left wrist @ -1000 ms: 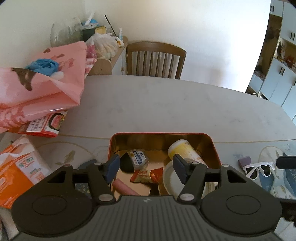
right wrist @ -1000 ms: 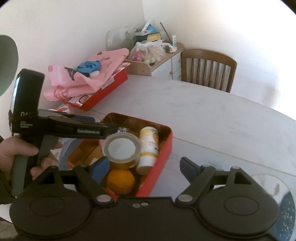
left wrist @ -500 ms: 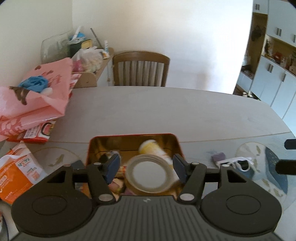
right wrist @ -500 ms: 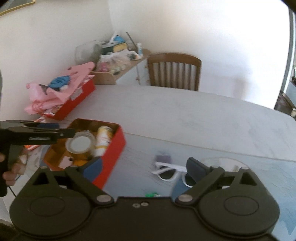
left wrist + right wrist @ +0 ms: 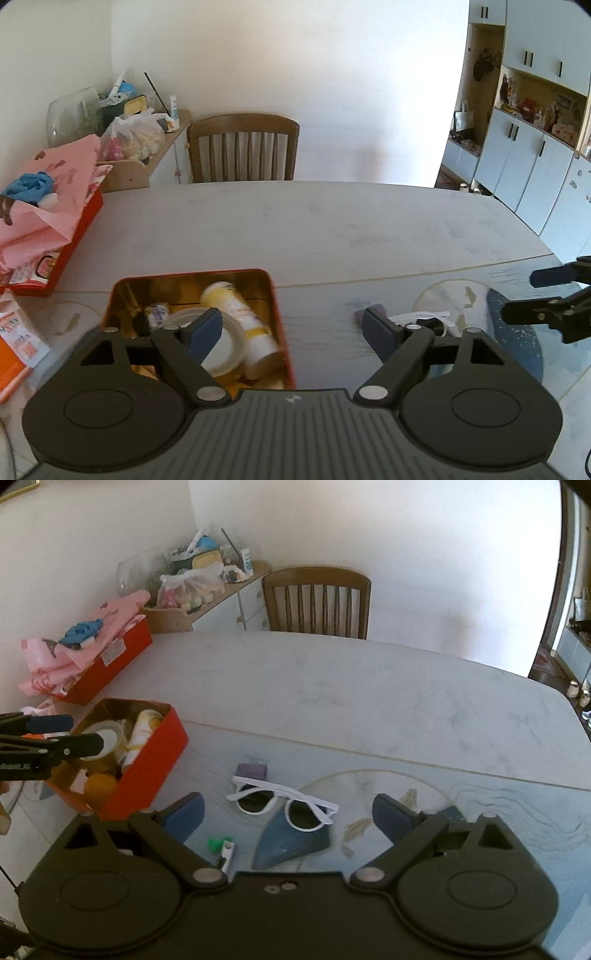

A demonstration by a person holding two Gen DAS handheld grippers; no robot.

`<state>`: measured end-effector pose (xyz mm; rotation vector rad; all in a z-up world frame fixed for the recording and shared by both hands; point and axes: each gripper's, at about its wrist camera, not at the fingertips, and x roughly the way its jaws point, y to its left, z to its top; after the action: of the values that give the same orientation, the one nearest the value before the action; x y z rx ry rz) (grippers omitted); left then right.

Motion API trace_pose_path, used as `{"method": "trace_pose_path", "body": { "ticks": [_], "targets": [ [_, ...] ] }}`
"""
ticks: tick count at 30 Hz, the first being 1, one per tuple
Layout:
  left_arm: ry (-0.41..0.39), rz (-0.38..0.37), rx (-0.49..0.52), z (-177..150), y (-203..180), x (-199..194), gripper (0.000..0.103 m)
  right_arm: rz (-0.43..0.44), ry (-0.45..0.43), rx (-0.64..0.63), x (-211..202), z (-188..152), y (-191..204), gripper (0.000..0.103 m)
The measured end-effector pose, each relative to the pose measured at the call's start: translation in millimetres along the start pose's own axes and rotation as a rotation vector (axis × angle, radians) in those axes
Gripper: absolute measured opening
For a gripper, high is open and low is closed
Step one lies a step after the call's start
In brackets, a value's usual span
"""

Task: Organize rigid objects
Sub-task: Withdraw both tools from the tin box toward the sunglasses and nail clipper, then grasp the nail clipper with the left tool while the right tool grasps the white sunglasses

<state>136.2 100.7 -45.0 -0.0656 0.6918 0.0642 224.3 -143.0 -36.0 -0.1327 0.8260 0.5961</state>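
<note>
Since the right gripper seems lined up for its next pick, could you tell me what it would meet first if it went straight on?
Most likely the white sunglasses, lying on the table between the open right gripper fingers' lines; depth is uncertain, so it may land just short.

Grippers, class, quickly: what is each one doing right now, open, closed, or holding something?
Left gripper: open, jaws just widened, nothing between them, above the red tin.
Right gripper: open, empty, above the white sunglasses.

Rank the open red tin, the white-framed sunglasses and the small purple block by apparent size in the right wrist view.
1. Open red tin, clearly largest.
2. White-framed sunglasses.
3. Small purple block, smallest.
All three lie at similar depth on the table, so the order looks reliable.
</note>
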Motion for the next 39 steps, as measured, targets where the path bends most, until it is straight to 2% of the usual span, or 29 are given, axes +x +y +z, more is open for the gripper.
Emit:
{"method": "trace_pose_path", "body": {
  "ticks": [9, 20, 27, 39],
  "targets": [
    [0.025, -0.040, 0.011, -15.3, -42.2, 12.5, 0.083, 0.044, 0.047, -0.078, 26.8, 5.3, -22.3, 0.095],
    [0.103, -0.036, 0.002, -37.3, -90.3, 37.4, 0.083, 0.113, 0.103, -0.193, 63.9, 12.0, -31.3, 0.089],
    [0.159, -0.026, 0.017, -54.9, -115.9, 56.1, 0.083, 0.171, 0.149, -0.316, 87.0, 15.3, -26.5, 0.088],
    [0.234, 0.010, -0.003, -74.1, -132.5, 75.3, 0.083, 0.218, 0.205, -0.426, 119.4, 3.1, -24.2, 0.078]
  ]
}}
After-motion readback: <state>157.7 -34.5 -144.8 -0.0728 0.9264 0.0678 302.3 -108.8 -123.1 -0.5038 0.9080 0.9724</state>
